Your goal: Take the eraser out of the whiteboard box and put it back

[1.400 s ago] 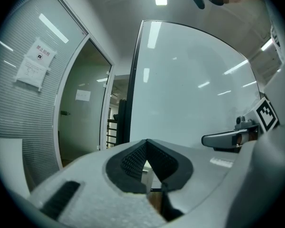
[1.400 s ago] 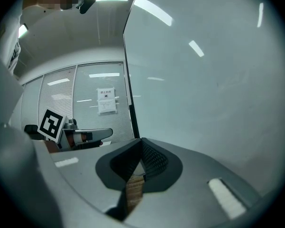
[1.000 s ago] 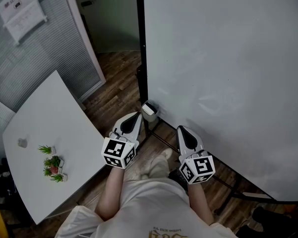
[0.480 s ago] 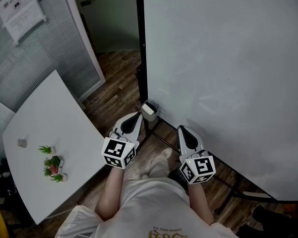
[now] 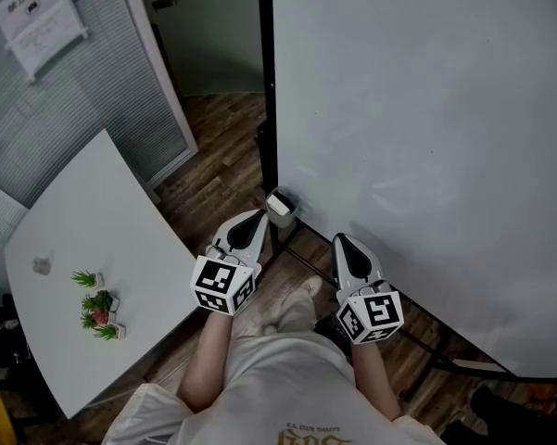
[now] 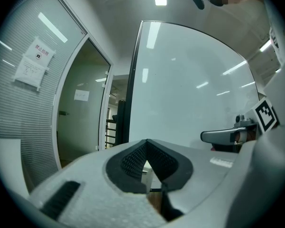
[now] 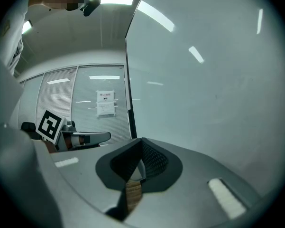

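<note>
A small white box [image 5: 280, 206] hangs at the lower left corner of the big whiteboard [image 5: 426, 128], by its black frame edge. No eraser shows in any view. My left gripper [image 5: 256, 219] points at the box from just below it, jaws shut and empty. In the left gripper view the gripper [image 6: 147, 144] has its tips together, and a sliver of the white box [image 6: 146, 172] shows through the gap behind them. My right gripper [image 5: 338, 241] sits to the right, close to the board's lower edge, shut and empty, and appears in its own view as the right gripper [image 7: 141, 141].
A white table [image 5: 83, 267] with small potted plants [image 5: 99, 306] stands at the left. A glass partition with blinds and a posted notice [image 5: 37, 12] lies beyond it. The whiteboard's black stand legs [image 5: 417, 327] cross the wooden floor [image 5: 222, 156] below the board.
</note>
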Available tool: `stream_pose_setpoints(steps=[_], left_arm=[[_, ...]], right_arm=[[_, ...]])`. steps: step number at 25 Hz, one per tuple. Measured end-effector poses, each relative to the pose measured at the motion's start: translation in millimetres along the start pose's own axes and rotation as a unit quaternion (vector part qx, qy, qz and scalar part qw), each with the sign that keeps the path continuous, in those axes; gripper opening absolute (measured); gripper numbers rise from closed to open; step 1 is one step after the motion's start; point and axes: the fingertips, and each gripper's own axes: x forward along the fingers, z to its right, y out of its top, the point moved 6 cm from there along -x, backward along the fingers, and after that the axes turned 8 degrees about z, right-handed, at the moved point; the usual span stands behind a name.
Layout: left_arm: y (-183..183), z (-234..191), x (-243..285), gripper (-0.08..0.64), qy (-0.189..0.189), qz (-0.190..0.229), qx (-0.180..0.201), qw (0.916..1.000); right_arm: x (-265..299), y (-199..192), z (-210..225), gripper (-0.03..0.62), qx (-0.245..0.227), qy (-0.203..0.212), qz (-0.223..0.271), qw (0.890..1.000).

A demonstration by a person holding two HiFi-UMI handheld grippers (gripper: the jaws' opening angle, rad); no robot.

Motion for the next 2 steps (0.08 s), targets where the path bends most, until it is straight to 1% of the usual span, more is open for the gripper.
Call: stream_pose_setpoints(steps=[2], left_arm=[[-1.3,-1.4,0.9,0.002,-0.001,0.000,0.000,1.0000]], right_arm=[[1.7,-1.2,-0.1,0.011,-0.001,0.001,-0.001,1.000]])
